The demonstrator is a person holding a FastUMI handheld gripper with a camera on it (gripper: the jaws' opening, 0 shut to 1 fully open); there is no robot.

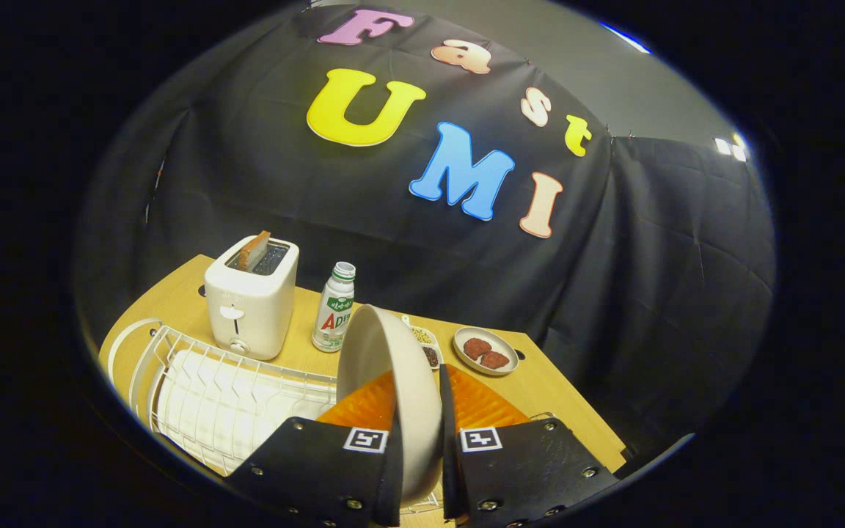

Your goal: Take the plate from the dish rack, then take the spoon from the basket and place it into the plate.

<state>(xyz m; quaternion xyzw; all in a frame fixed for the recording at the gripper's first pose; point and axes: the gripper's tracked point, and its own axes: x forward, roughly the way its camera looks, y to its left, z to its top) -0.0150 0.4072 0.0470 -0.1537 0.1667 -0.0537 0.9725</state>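
Observation:
A cream plate (386,367) stands on edge between my two fingers, and my gripper (416,411) is shut on its rim. The plate is held up above the white wire dish rack (217,389), which lies to the left of the fingers on the wooden table (547,389). The plate's lower part is hidden between the fingers. Its upper rim reaches up in front of the small dishes beyond.
A white toaster (252,301) with a slice of toast stands beyond the rack. A small bottle (334,308) is to its right. A little dish of seeds (428,346) and a saucer with two reddish pieces (486,350) sit beyond the fingers, near the table's far edge.

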